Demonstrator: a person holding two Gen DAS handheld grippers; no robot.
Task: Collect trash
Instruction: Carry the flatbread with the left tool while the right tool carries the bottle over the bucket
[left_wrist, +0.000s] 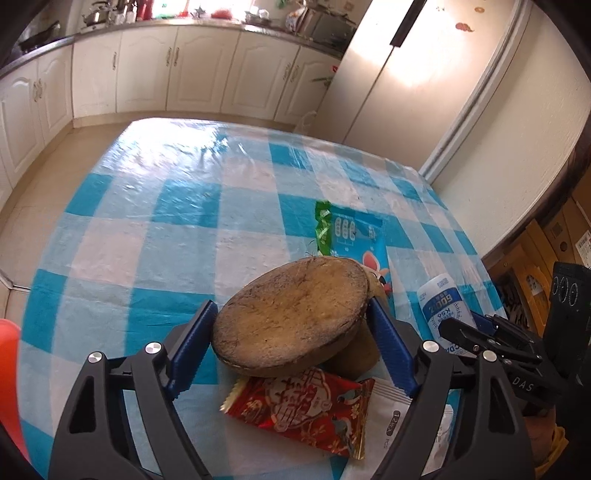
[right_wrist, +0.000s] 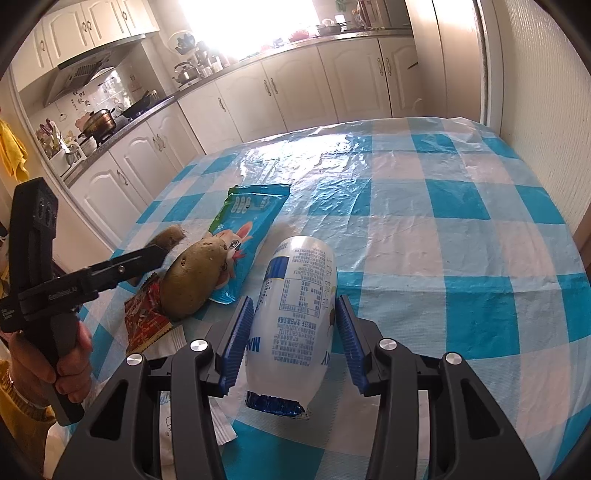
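Trash lies clustered on the checked tablecloth (right_wrist: 461, 206), within reach of both grippers. Left gripper (left_wrist: 291, 325) has its jaws wide around a brown coconut-like shell half (left_wrist: 291, 314); both blue pads appear to touch its rim, flat cut face tilted up toward the camera, so I judge it held. From the right wrist view the shell's fibrous edge shows just past the left fingertip, apparently clear of the cloth. Holding across the widest rim suits a hard, round piece.

Beneath and behind the left jaws: a potato (right_wrist: 192, 280), a red snack wrapper (left_wrist: 306, 410) under it, and a white packet (left_wrist: 391, 413) toward the right pad. Ahead lies a blue-green snack bag (right_wrist: 243, 236), flat and empty-looking.

Right gripper (right_wrist: 291, 332) straddles a white plastic pouch (right_wrist: 295, 314) with blue printing, lying lengthwise between the jaws. Left pad touches its side; a small gap shows at the right pad, so I read it as not yet clamped. Pouch looks puffy, light, crushable.
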